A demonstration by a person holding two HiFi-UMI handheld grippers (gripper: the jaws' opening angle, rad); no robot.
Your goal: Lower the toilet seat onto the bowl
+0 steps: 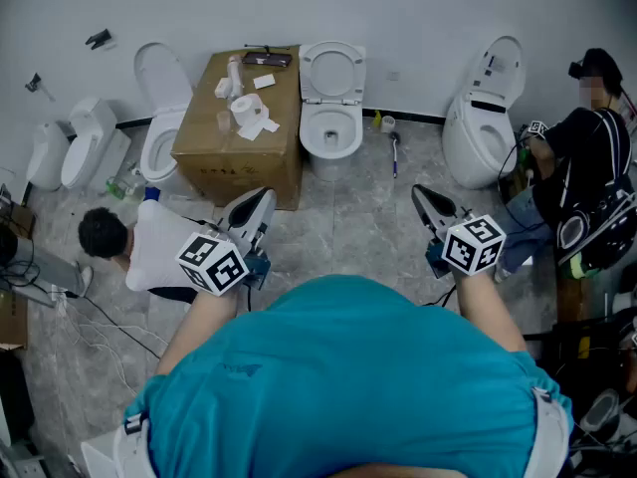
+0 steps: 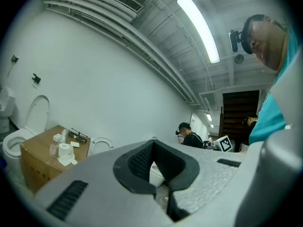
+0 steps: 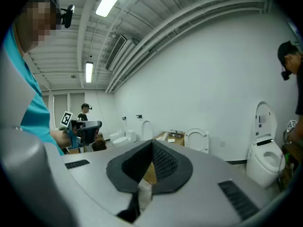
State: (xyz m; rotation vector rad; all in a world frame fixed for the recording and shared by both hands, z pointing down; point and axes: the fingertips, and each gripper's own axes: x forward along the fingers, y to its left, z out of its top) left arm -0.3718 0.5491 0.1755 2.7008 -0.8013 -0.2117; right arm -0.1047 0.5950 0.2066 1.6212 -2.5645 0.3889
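1. Nearest to us, a teal shirt [image 1: 348, 386] fills the bottom of the head view. Both forearms reach forward from it over the grey tiled floor [image 1: 348, 227].
2. The left tongs [image 1: 261, 199] are closed, pad against pad, and hold nothing. In the left gripper view only a sliver of background shows beneath the meeting tips.
3. The right tongs [image 1: 426, 197] look the same in the right gripper view: pads pressed together at the tip, nothing gripped.
4. Both tongs hang above the floor and point toward the far wall, touching nothing.
5. A person in a white top [image 1: 149, 252] crouches on the floor to the left of the left tongs.
6. Farther on, the white bowl [image 1: 311, 142] stands ahead of us, roughly between the lines of the two tongs and well apart from both.
7. The toilet seat [image 1: 308, 72] stands upright at the back of that bowl, near the wall, so the bowl is uncovered. Neither pair of tongs is near it.
8. A cardboard box [image 1: 239, 157] sits just beside the bowl on its left, with a toilet paper roll [image 1: 245, 108] and small items on top.
9. More toilets line the wall on either side. Another person in black [image 1: 582, 167] is at the far right, beside a rounded toilet [image 1: 478, 137].
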